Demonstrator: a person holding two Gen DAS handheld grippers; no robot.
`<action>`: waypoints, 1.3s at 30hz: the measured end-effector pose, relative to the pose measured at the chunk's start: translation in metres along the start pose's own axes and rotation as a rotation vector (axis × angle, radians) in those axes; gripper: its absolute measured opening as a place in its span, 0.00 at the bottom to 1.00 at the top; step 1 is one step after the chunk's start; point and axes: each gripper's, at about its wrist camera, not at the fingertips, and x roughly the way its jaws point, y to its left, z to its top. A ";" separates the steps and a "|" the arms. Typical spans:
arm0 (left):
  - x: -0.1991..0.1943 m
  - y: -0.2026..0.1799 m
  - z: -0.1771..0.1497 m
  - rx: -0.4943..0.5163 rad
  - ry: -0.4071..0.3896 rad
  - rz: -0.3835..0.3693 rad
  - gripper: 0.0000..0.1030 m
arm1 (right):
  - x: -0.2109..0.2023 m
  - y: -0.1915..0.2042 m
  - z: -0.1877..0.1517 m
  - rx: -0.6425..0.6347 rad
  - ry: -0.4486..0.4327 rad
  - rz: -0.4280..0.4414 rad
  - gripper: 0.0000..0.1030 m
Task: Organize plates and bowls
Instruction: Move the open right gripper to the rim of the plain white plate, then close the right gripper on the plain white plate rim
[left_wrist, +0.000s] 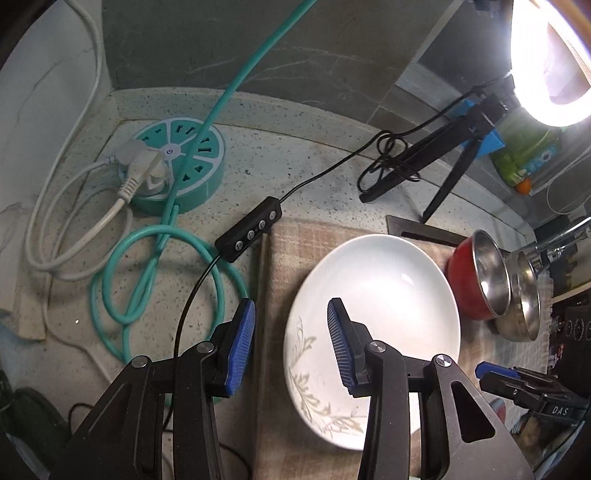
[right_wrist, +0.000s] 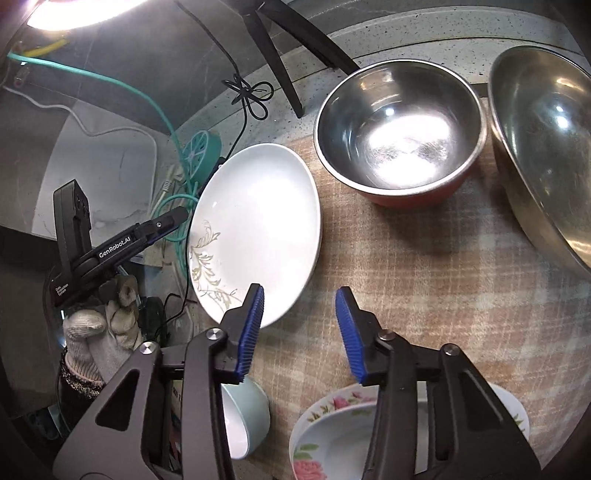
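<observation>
A white plate (left_wrist: 373, 317) with a pale leaf pattern lies on the checked mat (left_wrist: 295, 243). My left gripper (left_wrist: 291, 341) hovers open over the plate's left rim, one pad above the plate and the other above the mat's edge. In the right wrist view my right gripper (right_wrist: 301, 328) is open above the mat (right_wrist: 406, 280), its left pad at the near edge of the plate (right_wrist: 255, 229). Beyond stand a red bowl with a steel inside (right_wrist: 399, 136) and a large steel bowl (right_wrist: 543, 147). A floral bowl (right_wrist: 332, 435) and a pale green bowl (right_wrist: 247, 417) sit under the right gripper.
A round teal power strip (left_wrist: 177, 166) with looped teal and white cables lies left of the mat. A black inline switch (left_wrist: 251, 232) touches the mat's corner. Black tripod legs (left_wrist: 443, 155) and a bright ring light (left_wrist: 546, 62) stand behind. A gloved hand (right_wrist: 99, 332) holds the left gripper.
</observation>
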 end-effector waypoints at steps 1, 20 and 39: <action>0.002 0.003 0.002 -0.006 0.008 0.002 0.38 | 0.001 0.000 0.002 -0.002 0.002 -0.005 0.39; 0.023 0.003 0.010 0.030 0.061 -0.050 0.12 | 0.041 0.005 0.016 -0.023 0.077 -0.062 0.15; 0.014 -0.008 -0.001 0.023 0.034 -0.059 0.12 | 0.042 0.005 0.011 -0.031 0.102 -0.094 0.10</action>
